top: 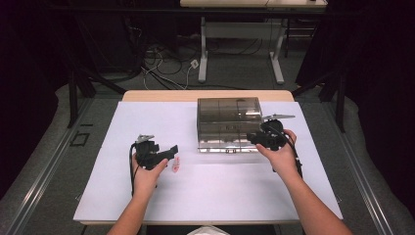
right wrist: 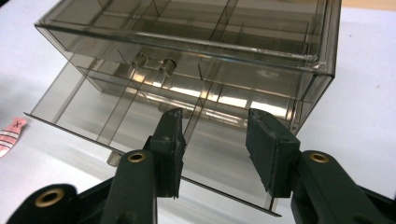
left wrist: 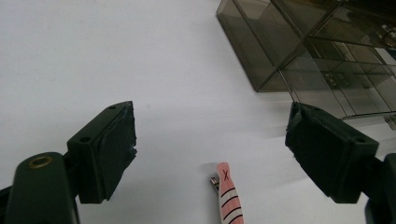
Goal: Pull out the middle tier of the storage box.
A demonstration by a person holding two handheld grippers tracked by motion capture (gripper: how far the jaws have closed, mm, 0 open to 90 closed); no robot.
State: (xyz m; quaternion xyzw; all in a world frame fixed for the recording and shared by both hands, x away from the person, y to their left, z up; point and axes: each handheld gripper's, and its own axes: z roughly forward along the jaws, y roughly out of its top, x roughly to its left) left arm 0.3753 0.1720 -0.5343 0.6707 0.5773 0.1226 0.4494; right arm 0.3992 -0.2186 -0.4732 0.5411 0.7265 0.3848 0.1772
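A smoky clear drawer box (top: 227,117) stands on the white sheet (top: 147,196), right of centre. Its bottom drawer (right wrist: 116,116) is pulled out and shows thin dividers. My right gripper (top: 253,138) hovers at the box's front right corner. In the right gripper view its jaws (right wrist: 212,123) stand apart above the drawer, a divider running between them without touching the pads. A small pink clip with black stripes (top: 175,164) lies flat on the sheet. My left gripper (top: 169,150) is just left of it, its wide-open jaws (left wrist: 210,112) holding nothing, with the clip (left wrist: 229,198) low between them.
The table's wooden far edge (top: 205,95) lies just behind the box. Beyond it are a white desk frame (top: 203,54) and loose cables (top: 166,63) on the floor. Bare white sheet spreads to the left and toward the near edge.
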